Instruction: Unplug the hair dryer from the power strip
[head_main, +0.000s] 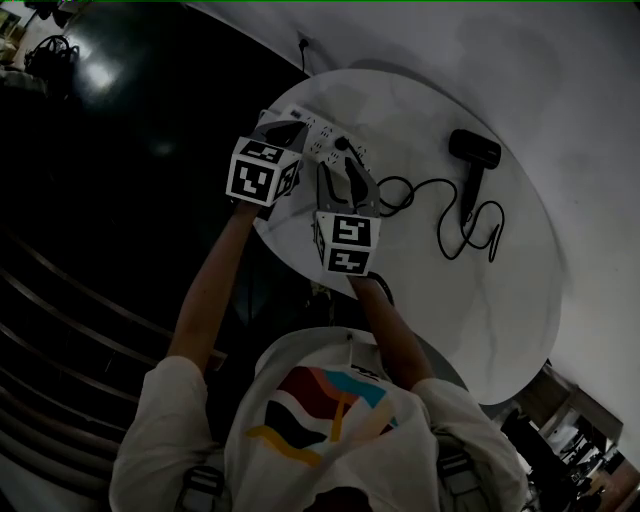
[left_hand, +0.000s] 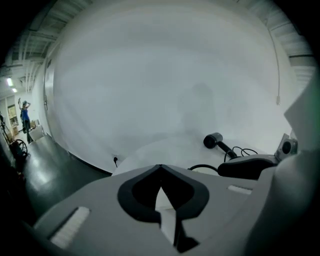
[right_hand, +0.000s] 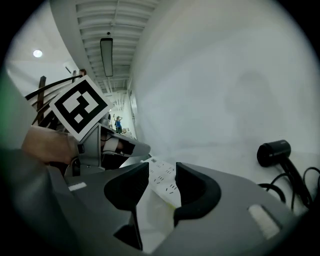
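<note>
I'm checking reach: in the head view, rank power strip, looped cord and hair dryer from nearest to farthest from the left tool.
1. power strip, right by the left tool's tips, at the table's left edge.
2. looped cord, mid-table, past the right tool.
3. hair dryer, farthest right on the table.

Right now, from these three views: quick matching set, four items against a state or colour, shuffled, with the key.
1 left gripper
2 right gripper
3 hair dryer
4 power strip

A white, close by both grippers
B jaws apart, nothing gripped
C black, lying away from both grippers
D jaws together, nothing gripped

Pairs: 1-D, 2-B, 3-C, 4-A
</note>
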